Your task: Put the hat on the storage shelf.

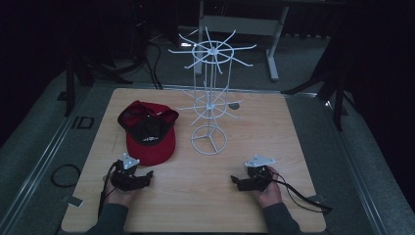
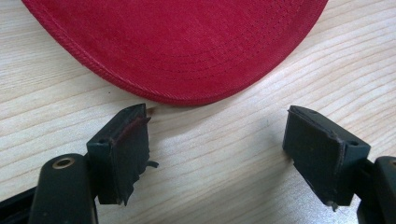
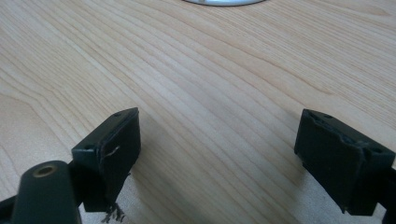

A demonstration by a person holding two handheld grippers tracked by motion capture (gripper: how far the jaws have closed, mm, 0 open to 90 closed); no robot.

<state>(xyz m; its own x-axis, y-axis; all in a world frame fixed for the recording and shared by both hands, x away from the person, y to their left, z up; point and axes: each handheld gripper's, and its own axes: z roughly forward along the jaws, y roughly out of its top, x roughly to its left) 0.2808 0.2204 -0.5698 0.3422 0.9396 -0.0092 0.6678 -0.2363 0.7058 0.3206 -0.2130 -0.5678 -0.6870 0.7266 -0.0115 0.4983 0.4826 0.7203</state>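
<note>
Two grippers, jaws apart — left gripper [image 2: 217,140] just short of red cap [image 2: 182,42] brim at twelve o'clock; approach low, pinch brim edge squarely.

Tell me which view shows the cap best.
The high view: the whole red cap lies upside down on the table, beside the white rack. The left gripper view gives just its brim edge, close before the open left gripper.

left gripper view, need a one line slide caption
Open left gripper poised just short of the brim of a red cap lying on the wooden table.
</note>
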